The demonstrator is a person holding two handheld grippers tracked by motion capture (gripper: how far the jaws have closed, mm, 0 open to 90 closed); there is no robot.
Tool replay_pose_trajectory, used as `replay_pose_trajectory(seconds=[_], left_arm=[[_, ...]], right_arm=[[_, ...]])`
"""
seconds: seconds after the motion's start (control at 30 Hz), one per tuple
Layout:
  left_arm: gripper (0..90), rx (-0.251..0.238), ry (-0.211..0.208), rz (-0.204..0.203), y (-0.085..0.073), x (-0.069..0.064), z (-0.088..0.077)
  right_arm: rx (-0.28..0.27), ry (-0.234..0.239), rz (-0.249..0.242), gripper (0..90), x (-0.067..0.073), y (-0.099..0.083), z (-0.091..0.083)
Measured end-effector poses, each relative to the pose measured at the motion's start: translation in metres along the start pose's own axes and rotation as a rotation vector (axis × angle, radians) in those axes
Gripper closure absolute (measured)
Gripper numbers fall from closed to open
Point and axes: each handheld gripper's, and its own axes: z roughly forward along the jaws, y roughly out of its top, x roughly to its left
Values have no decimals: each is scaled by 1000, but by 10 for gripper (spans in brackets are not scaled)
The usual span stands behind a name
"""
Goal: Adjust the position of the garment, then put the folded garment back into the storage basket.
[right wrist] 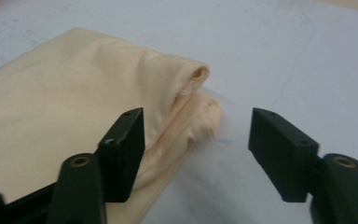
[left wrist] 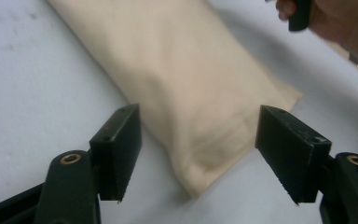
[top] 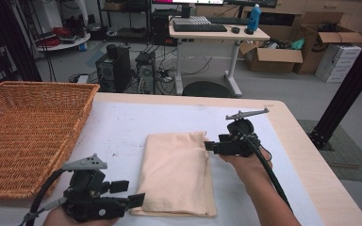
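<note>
A folded cream cloth (top: 176,172) lies flat on the white table top (top: 122,127), lengthwise toward me. My left gripper (top: 129,193) sits at its near left corner, jaws open, pads off the fabric; in the left gripper view the cloth's corner (left wrist: 200,154) lies on the table between and beyond the open jaws (left wrist: 198,154). My right gripper (top: 208,146) is at the cloth's far right edge, open too. In the right gripper view the folded edge (right wrist: 186,116) rests beside the left pad, nothing gripped (right wrist: 198,149).
A large wicker basket (top: 28,132) stands on the table's left side. The table's wooden rim (top: 311,155) runs down the right. Beyond the table are a desk, computer cases and cardboard boxes on the floor.
</note>
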Motion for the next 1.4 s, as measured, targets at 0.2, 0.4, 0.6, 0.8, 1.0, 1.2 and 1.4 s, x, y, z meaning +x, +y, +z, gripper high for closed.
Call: replay_pose_trajectory(seconds=[0.2, 0.4, 0.6, 0.8, 1.0, 1.2, 1.4], left_arm=[[241, -94, 44, -1, 22, -4, -6], [185, -106, 68, 1, 43, -6, -9], [185, -104, 84, 0, 51, -1, -7], [183, -90, 88, -41, 54, 12, 3], [184, -27, 90, -96, 54, 32, 28], [186, 18, 65, -156, 48, 56, 54], [192, 56, 31, -172, 41, 60, 72]], right_arm=[[-51, 7, 0, 204, 4, -8, -37], [-95, 23, -40, 151, 15, -15, -64], [-122, 23, -58, 151, 16, -18, -76], [-126, 31, -64, 151, 15, -17, -77], [-122, 36, -53, 150, 10, -17, -75], [-102, 32, -49, 150, 3, -19, -69], [-93, 22, -32, 151, -6, -20, -67]])
